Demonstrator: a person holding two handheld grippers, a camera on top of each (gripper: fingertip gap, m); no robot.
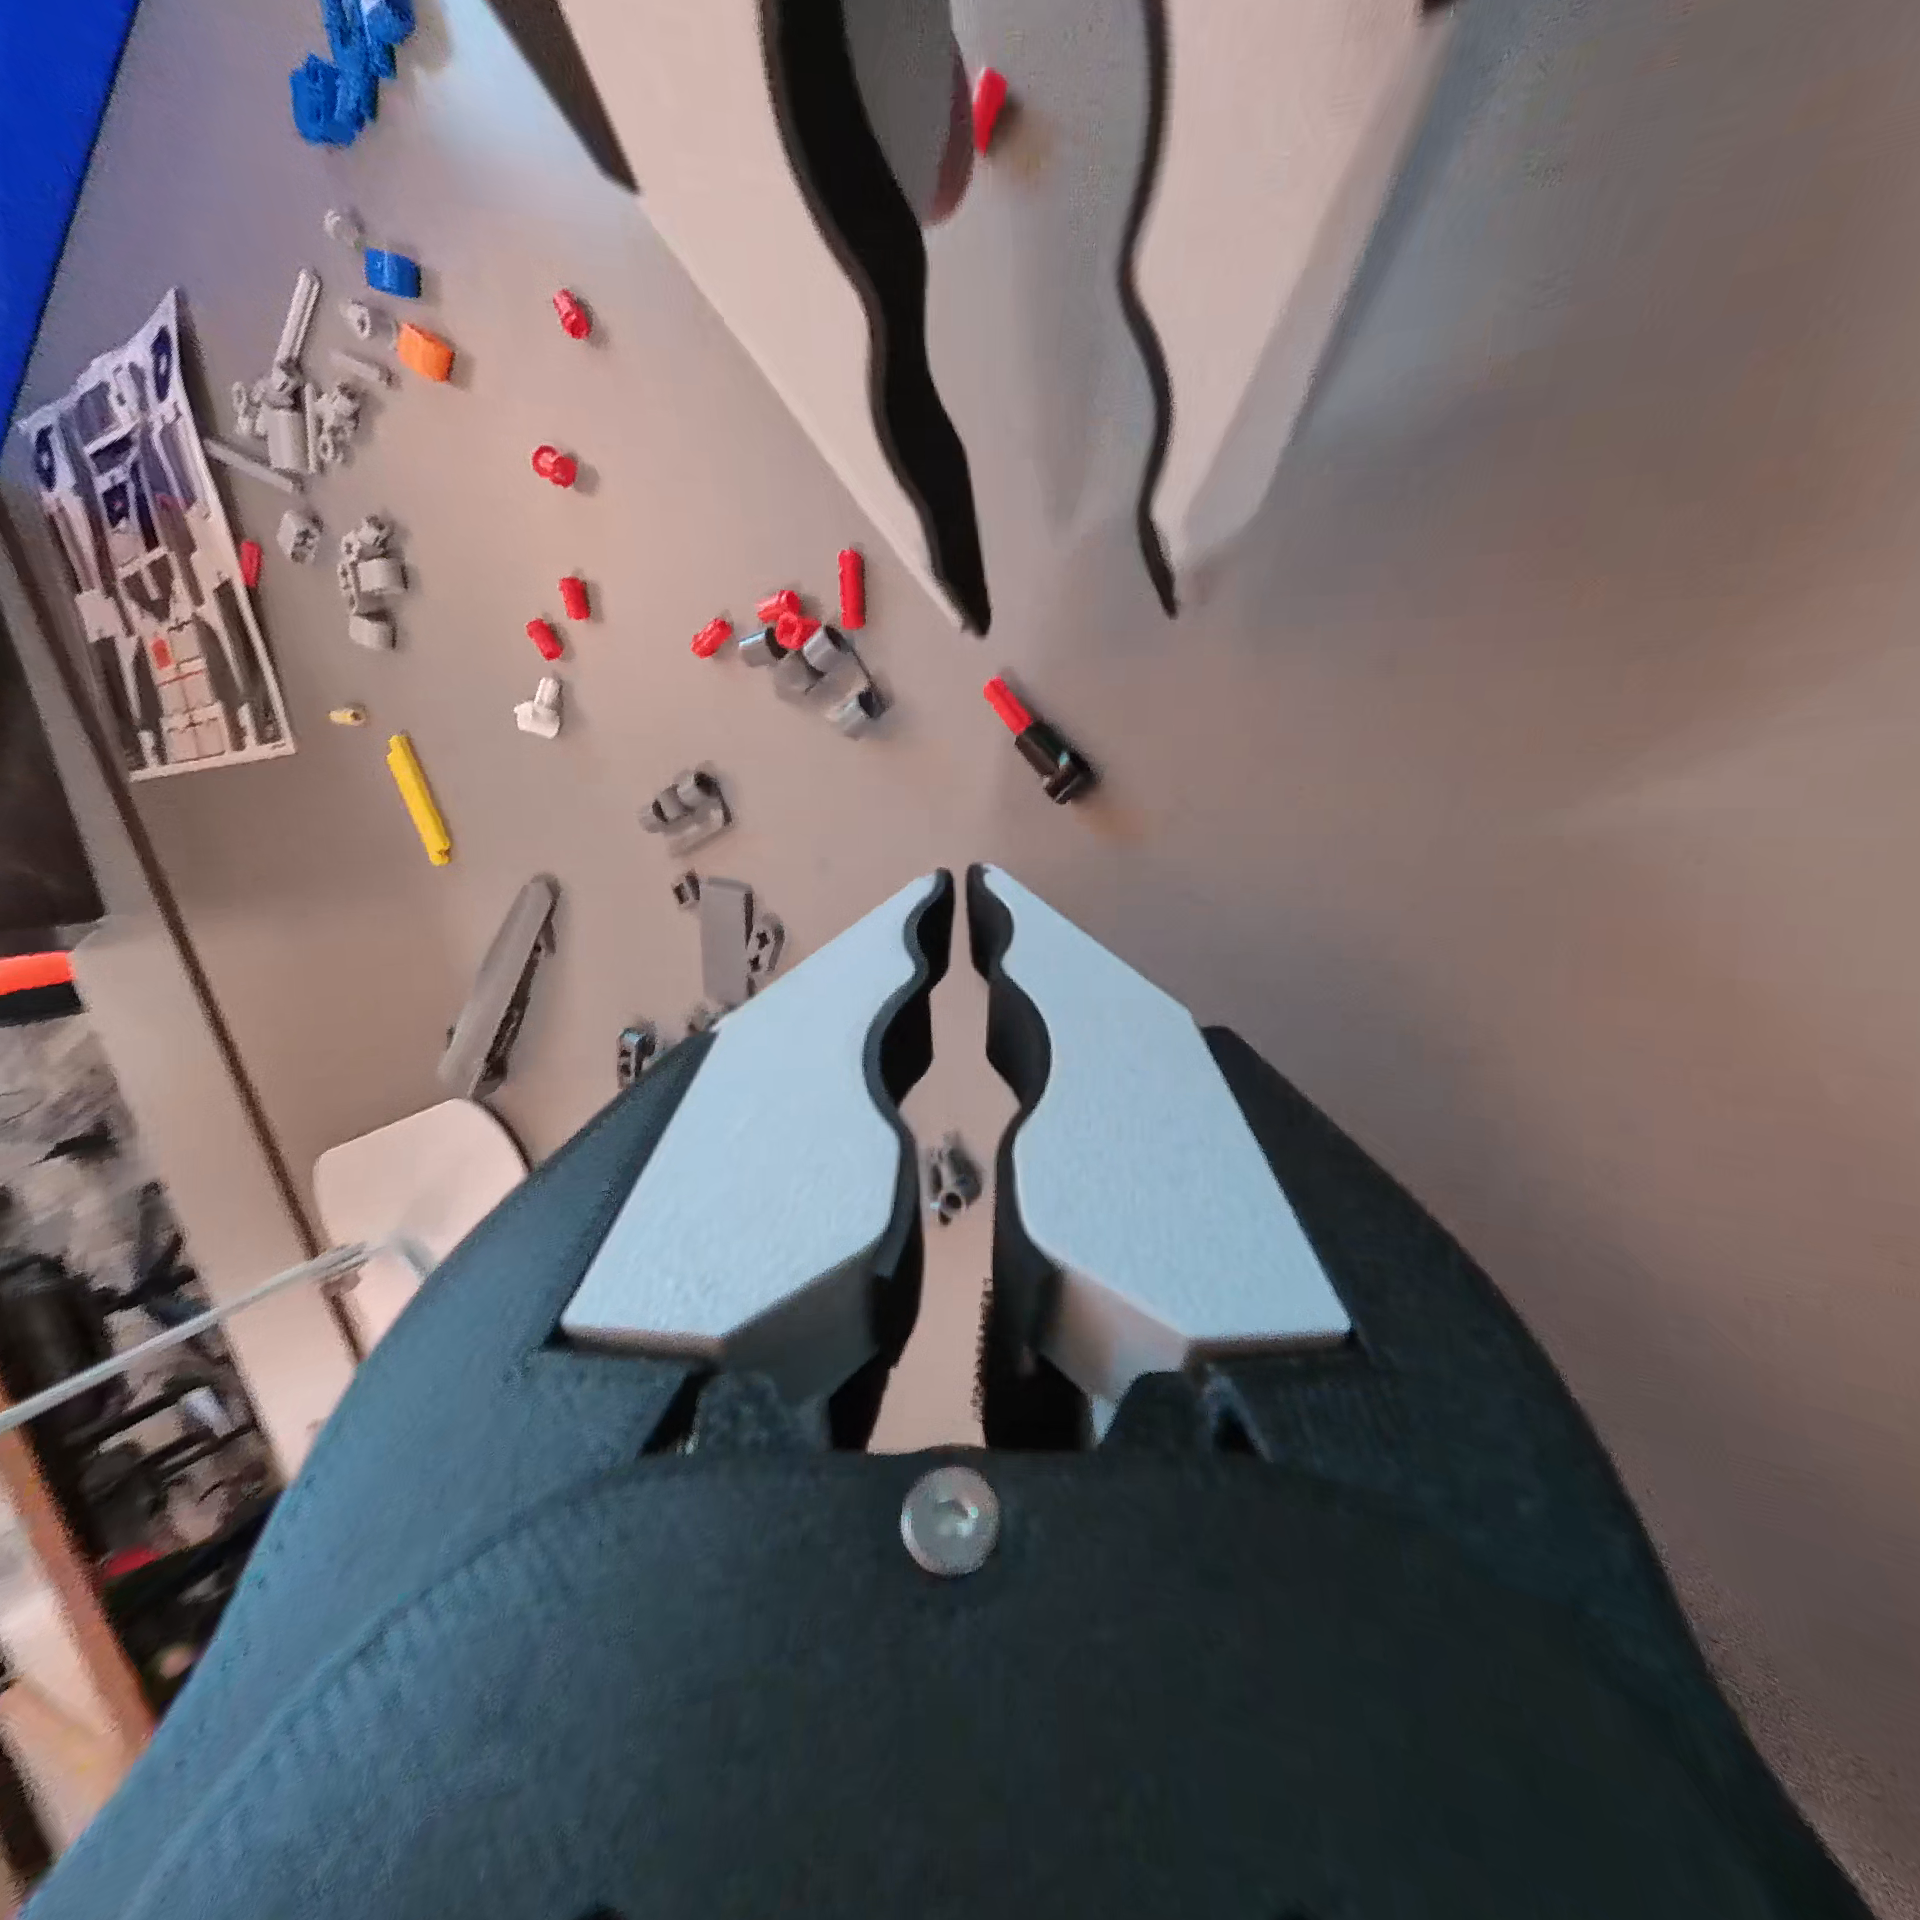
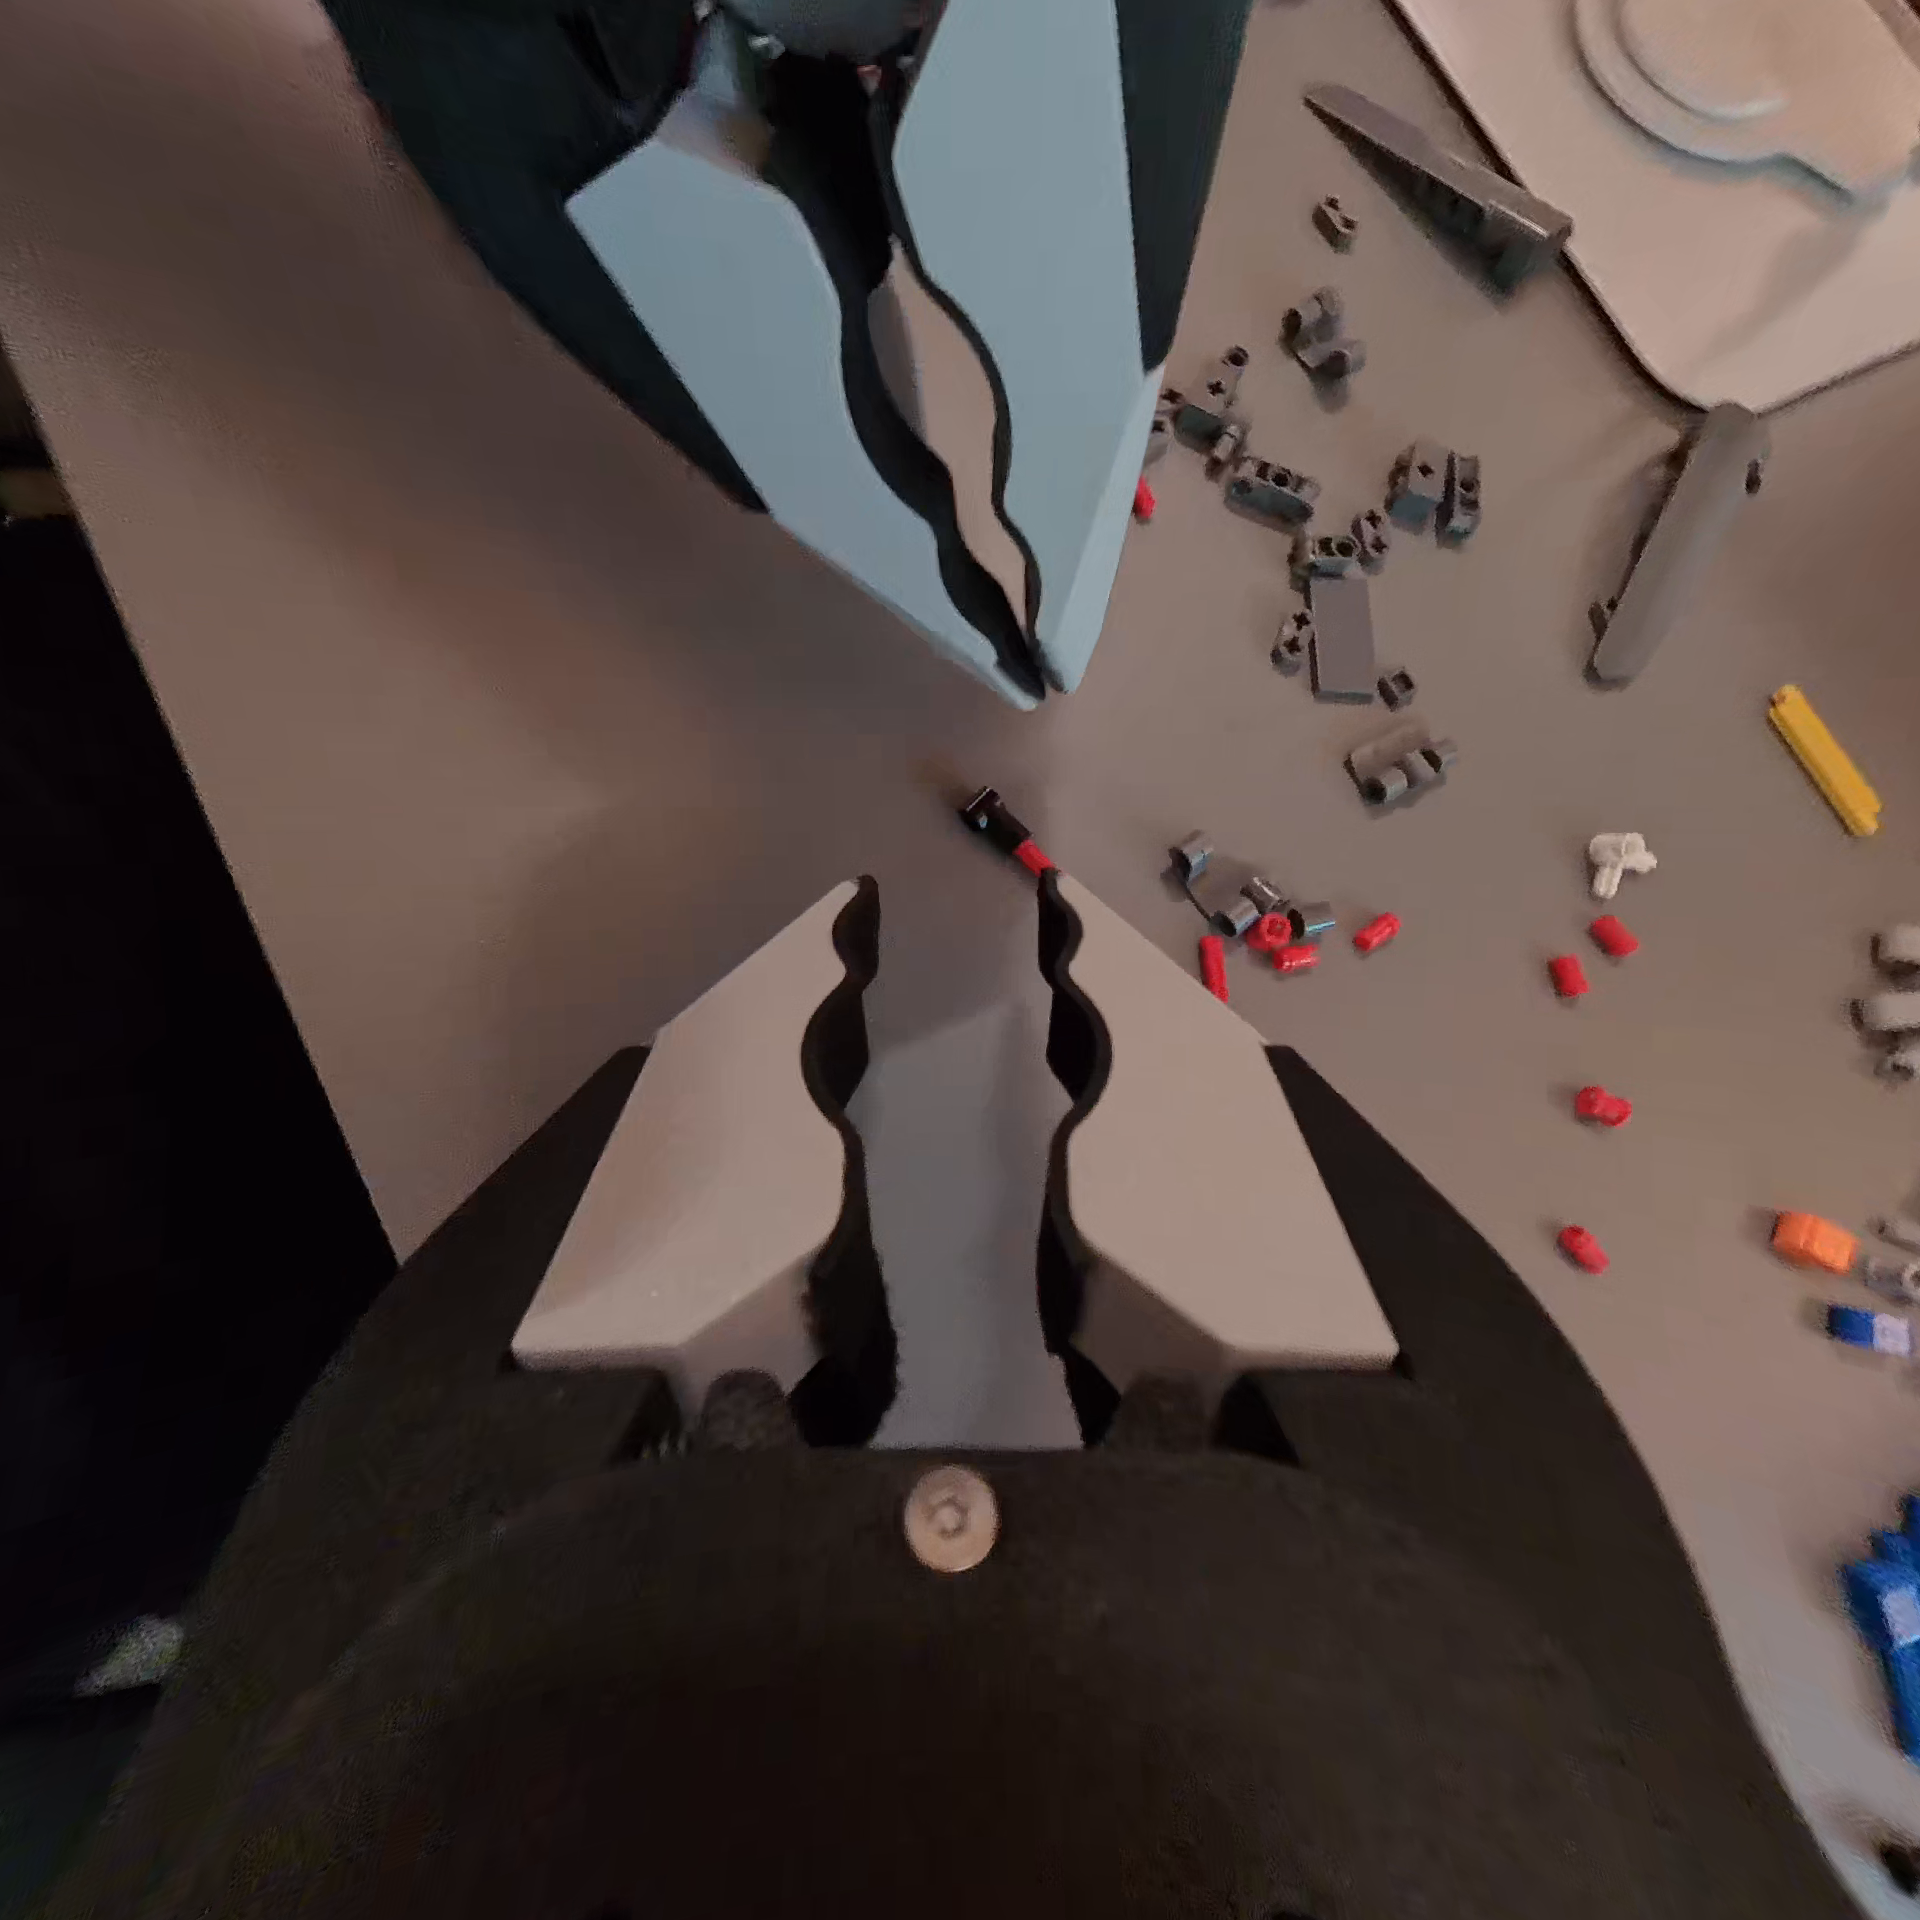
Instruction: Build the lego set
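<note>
While left claw [image 1: 958, 873] sits closed and bare, right claw [image 2: 956, 883] gapes, nothing held.

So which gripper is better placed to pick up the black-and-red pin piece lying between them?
Right. The right gripper is open, one fingertip beside the black-and-red pin piece. The left gripper is shut and farther off.

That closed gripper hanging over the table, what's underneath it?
Under the shut, empty left gripper is bare grey table; a black-and-red piece lies apart, nearer the open right gripper. Parts beneath its body are hidden.
</note>
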